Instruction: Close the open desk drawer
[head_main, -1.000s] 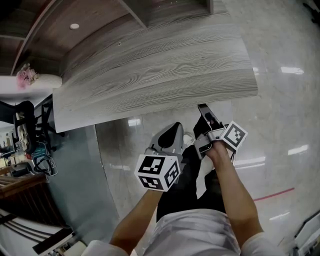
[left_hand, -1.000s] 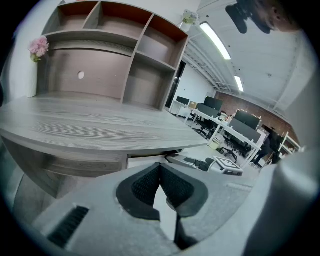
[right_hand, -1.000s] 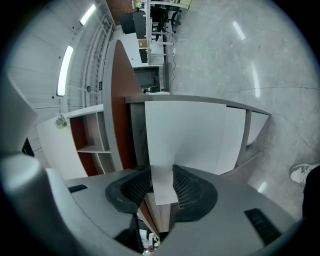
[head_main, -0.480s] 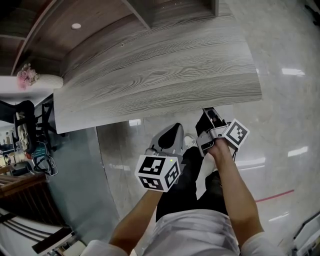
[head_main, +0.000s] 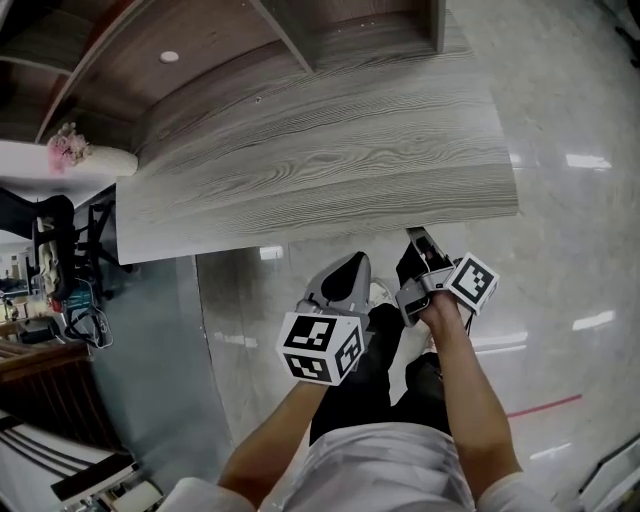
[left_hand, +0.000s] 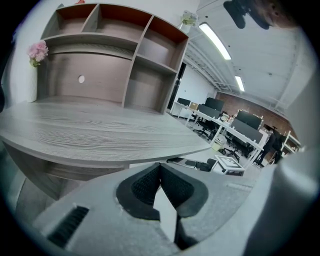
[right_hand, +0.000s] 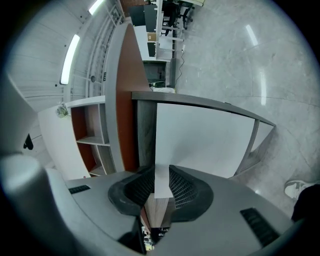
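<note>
Spanning the head view, the wood-grain bench (head_main: 320, 150) is carrying nothing on its top.

- **Drawer** (right_hand: 200, 140): standing pulled out from under the bench's near right edge. The bench top is hiding it in the head view. Only the right gripper view is showing it, as a white floor inside a grey frame. Judged from that view, its travel axis is running from the person toward the bench's rear shelving (left_hand: 115, 60), with the open end facing the person.
- **Front panel** (right_hand: 161, 180): thin, white-faced with a wood-grain edge, and lying edge-on to the claw. Its long axis is probably following the bench's near edge, though the rolled camera is making this uncertain.
- **Right claw** (head_main: 418, 245): closing onto the front panel, with both pads appearing to be meeting its faces. This is likely giving a firm hold for pushing the drawer home.
- **Left claw** (left_hand: 160, 167): resting closed and empty, tips touching, held clear beside the right one and taking no part.
</note>
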